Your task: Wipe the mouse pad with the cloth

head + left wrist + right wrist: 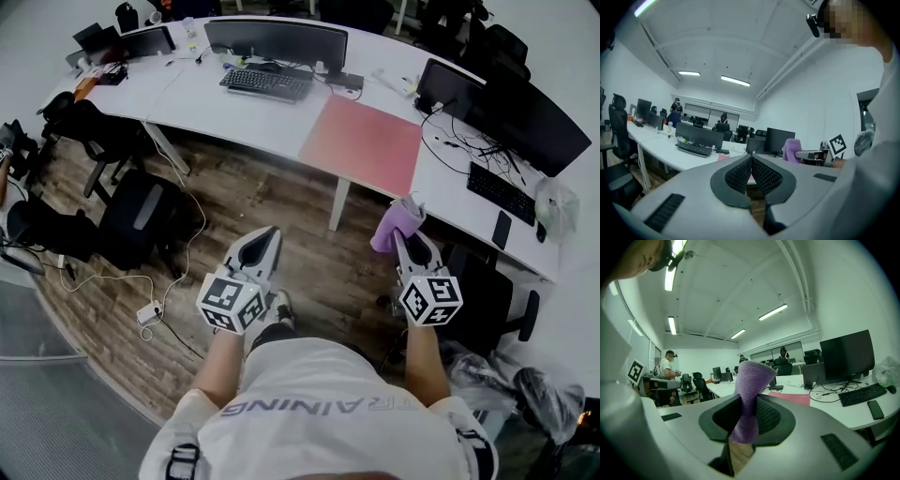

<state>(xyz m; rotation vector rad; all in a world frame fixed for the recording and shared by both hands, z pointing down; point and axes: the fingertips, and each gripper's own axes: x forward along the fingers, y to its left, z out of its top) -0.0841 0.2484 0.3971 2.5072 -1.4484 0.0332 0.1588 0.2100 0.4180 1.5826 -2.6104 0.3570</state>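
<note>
Head view, entry one: the left tool [266, 236]. We see it held low in front of the person, over the wooden floor [281, 202] and well short of the white worktop [225, 117]. In the left gripper view this tool [751, 158] has its two ribbed pads pressed together along their length. No gap shows, and nothing is caught between them.

Entry two: the right tool [409, 236]. It is held at about the same height on the person's right, pointing towards the worktop's front edge. In the right gripper view its jaws are clenched on the cloth [752, 376]. They stand only as far apart as the pinched fabric keeps them.

Entry three: the cloth. It is purple and soft-piled. It is gripped at its middle, rises above the pads in a bunched tuft and hangs a little below them. In the head view we find it [394, 229] standing out from the tool's tip, in the air near the worktop's edge and apart from the pad.

Entry four: the mouse pad [364, 142]. It is pink and rectangular and lies flat on the worktop at its front edge, beyond the right tool. Its upper face is bare. In the right gripper view we see it [792, 398] as a thin pink strip past the cloth.

Entry five, surroundings: a black keyboard [265, 82] and a wide monitor [275, 39] lie to the pad's left. A second monitor [525, 117] and a second keyboard [502, 192] lie to its right.
</note>
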